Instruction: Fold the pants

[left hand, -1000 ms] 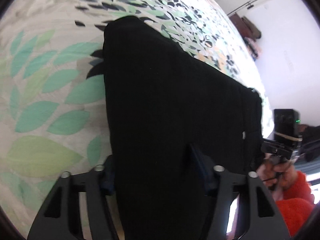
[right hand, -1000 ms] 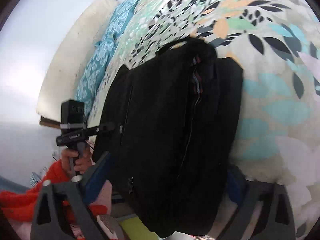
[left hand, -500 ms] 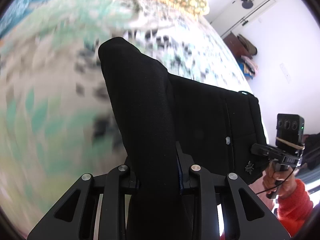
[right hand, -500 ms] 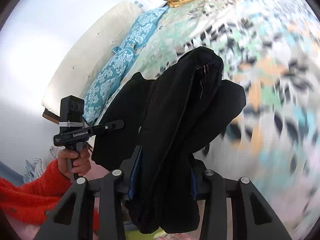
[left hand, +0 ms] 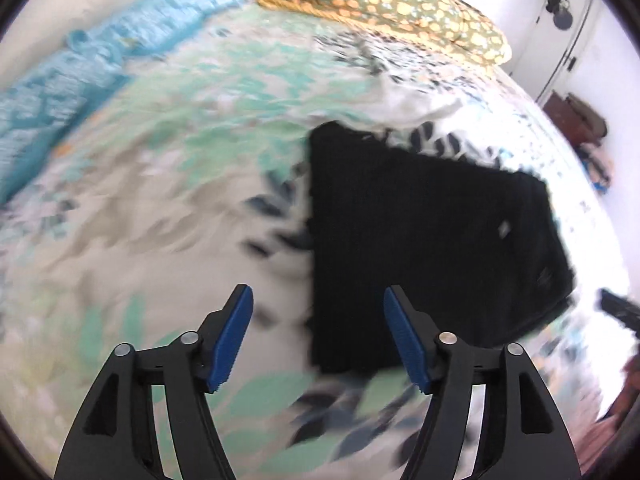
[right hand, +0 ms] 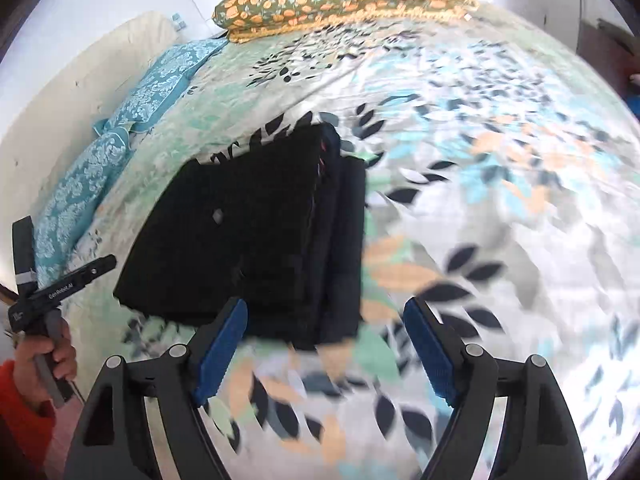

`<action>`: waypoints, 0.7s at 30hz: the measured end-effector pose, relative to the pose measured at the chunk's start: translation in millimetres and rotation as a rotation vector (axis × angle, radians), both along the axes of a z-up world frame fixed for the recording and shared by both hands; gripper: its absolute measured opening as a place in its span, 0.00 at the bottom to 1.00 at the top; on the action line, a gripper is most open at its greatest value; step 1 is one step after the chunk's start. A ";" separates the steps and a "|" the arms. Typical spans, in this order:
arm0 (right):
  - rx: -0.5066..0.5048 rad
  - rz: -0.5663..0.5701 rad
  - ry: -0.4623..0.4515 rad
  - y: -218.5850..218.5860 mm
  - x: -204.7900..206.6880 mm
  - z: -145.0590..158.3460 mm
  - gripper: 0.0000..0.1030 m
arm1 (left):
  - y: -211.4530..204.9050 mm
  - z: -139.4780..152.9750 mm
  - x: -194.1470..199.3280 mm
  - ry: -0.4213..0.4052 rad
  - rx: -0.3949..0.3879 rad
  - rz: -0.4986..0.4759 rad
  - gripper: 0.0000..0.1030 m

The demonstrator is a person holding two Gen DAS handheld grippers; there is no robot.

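Note:
The black pants [left hand: 424,240] lie folded into a flat rectangle on the leaf-print bedspread [left hand: 160,208]. In the right wrist view the pants [right hand: 256,236] show stacked layers along their right edge. My left gripper [left hand: 318,320] is open and empty, just in front of the fold's near left corner. My right gripper [right hand: 326,332] is open and empty, at the fold's near right corner. The left gripper also shows at the left edge of the right wrist view [right hand: 60,284], held by a hand in a red sleeve.
An orange-patterned pillow [left hand: 384,4] lies at the head of the bed and a blue patterned pillow [left hand: 72,76] along the wall side. A white door [left hand: 560,28] and clutter [left hand: 588,128] stand at the far right.
Both grippers were shut on the lifted pants half a second ago. They have since opened and pulled back, and the pants now lie folded flat on the bed.

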State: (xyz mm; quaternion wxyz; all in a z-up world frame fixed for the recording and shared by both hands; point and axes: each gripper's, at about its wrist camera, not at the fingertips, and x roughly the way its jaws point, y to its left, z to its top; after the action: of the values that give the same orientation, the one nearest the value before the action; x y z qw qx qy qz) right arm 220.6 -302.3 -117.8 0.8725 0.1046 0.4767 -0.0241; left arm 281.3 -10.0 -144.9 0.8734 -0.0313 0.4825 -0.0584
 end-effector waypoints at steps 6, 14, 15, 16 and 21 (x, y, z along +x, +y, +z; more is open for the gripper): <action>-0.072 -0.038 -0.014 33.3 -74.9 -2.0 1.00 | 4.4 35.5 -73.7 -0.139 0.104 0.012 0.94; -0.155 -0.023 -0.144 57.2 -84.1 75.4 1.00 | -7.2 158.5 -99.7 -0.408 0.149 0.061 0.97; -0.165 -0.015 -0.160 63.0 -82.7 91.2 1.00 | -7.6 171.3 -105.8 -0.455 0.159 0.068 0.98; -0.186 -0.010 -0.171 69.2 -79.5 105.7 1.00 | -7.4 184.6 -110.5 -0.505 0.160 0.071 0.99; -0.221 0.000 -0.238 100.6 -81.6 155.9 1.00 | -15.8 203.4 -123.4 -0.491 0.210 0.085 0.99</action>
State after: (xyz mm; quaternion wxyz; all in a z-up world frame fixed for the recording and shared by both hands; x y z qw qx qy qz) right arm 139.0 -201.8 38.1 0.9290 0.0100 0.3645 -0.0637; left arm 158.0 -25.8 58.6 0.9644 0.0543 0.2578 0.0230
